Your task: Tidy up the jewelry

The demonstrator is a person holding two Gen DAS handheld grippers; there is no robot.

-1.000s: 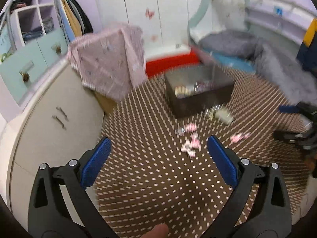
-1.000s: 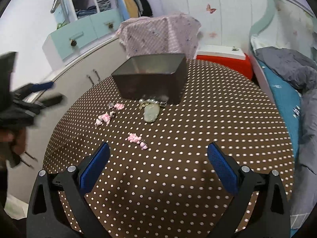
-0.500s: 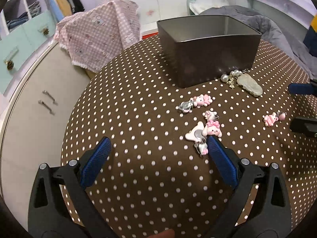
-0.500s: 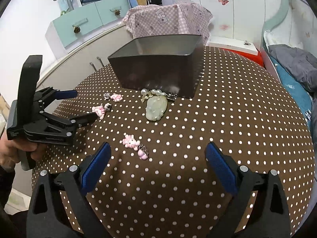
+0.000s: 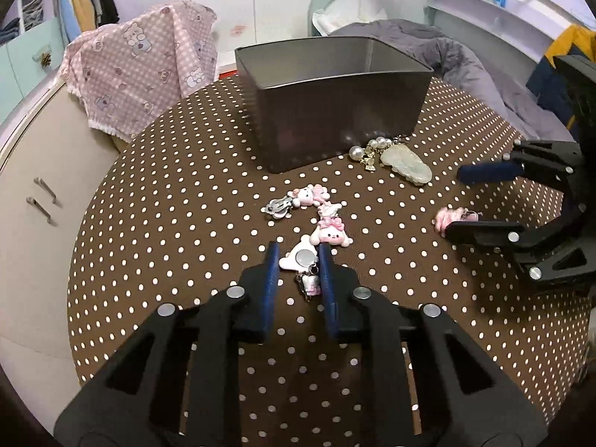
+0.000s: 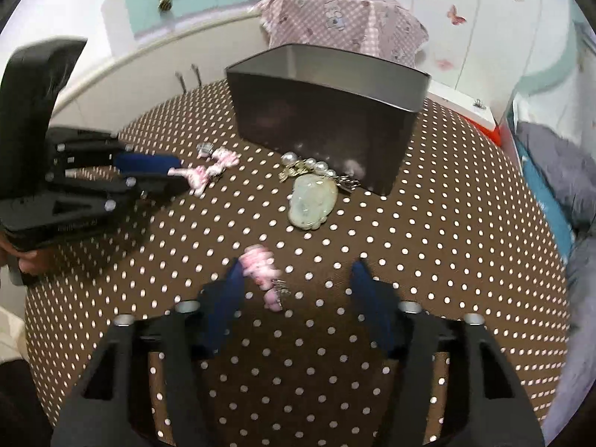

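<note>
A dark metal tin (image 5: pixel 335 104) stands on the dotted round table (image 5: pixel 167 223), also in the right wrist view (image 6: pixel 327 119). My left gripper (image 5: pixel 298 257) has narrowed around a white and pink charm (image 5: pixel 301 260); contact is unclear. More pink charms (image 5: pixel 316 201) lie beyond it. A jade pendant with pearls (image 5: pixel 402 160) lies by the tin, also in the right wrist view (image 6: pixel 311 201). My right gripper (image 6: pixel 296 272) is open over a pink charm (image 6: pixel 260 268) near its left finger.
A pink checked cloth (image 5: pixel 145 70) hangs behind the tin. White cabinets (image 5: pixel 37 186) stand left of the table. A bed with grey bedding (image 5: pixel 465 63) is to the right. The table edge curves close on the left.
My left gripper has moved forward and down and narrowed around the white charm. My right gripper has moved in over the pink charm and narrowed somewhat.
</note>
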